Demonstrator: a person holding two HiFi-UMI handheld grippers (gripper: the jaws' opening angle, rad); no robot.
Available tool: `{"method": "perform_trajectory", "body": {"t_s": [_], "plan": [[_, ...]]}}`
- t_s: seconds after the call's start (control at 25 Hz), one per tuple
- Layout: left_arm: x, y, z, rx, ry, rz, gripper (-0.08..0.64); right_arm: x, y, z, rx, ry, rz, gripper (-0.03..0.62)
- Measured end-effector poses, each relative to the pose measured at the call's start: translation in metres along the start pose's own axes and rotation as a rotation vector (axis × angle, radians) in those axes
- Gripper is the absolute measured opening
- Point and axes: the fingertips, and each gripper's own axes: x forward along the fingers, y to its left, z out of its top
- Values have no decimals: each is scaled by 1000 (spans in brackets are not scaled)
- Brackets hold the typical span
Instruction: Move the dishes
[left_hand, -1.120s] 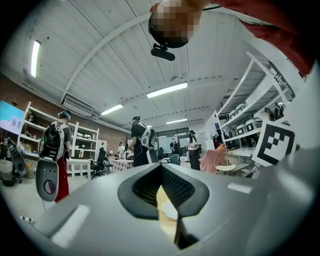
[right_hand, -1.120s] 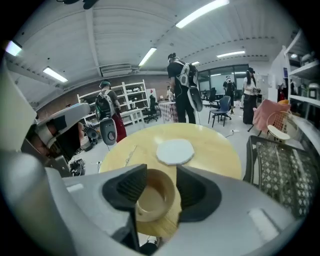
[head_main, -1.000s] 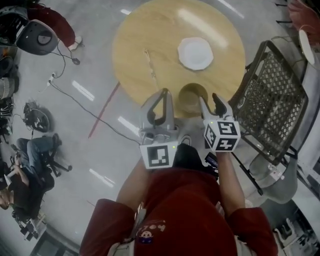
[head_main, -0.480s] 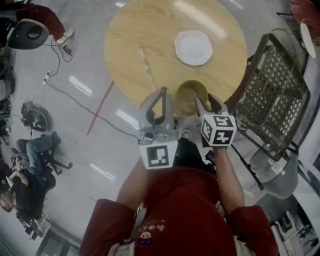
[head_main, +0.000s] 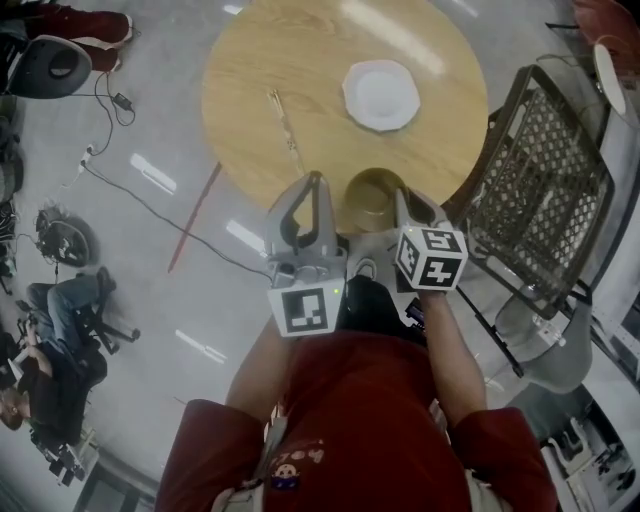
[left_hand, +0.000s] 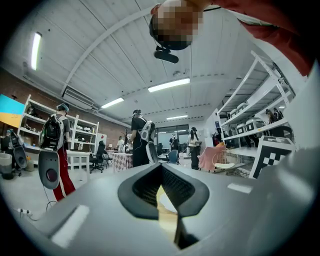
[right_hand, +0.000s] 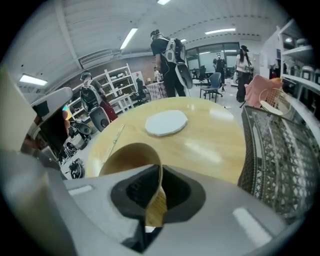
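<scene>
- Forearms in red sleeves stretched forward side by side, both grippers over the near edge of the round wooden table (head_main: 290, 60)
- Right gripper (head_main: 405, 203) tipped steeply down toward the tabletop, marker cube nearest the body; jaws just now closing and pinched on the rim of the tan bowl (head_main: 368, 200), with one pad inside the wall and one outside, as seen in the right gripper view
- Left gripper (head_main: 317, 182) held level just left of the bowl, tips pointing away from the body; jaws pressed together with nothing between them
- Bowl at the table's near edge, upright with its mouth facing up; round, so no long axis to speak of; gripped at the rim's near-right part; cannot tell whether the base rests on the wood or sits just clear of it
- White plate (head_main: 381, 95) lying flat farther in on the table, well apart from the bowl
- Thin stick (head_main: 285, 125) flat on the wood left of the plate; long axis running away from the body
- Mesh-backed chair (head_main: 545, 190) just beside the table's right edge
</scene>
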Motion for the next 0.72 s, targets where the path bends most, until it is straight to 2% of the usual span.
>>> {"method": "perform_trajectory", "body": {"t_s": [0.4,0.72], "plan": [[-1,2,11,0,-21,-21,6,-12,9,13,56,-38,11,17],[4,0,33,-9,-66,-62,6,-31,15,41,71,-109,-9,17]]}}
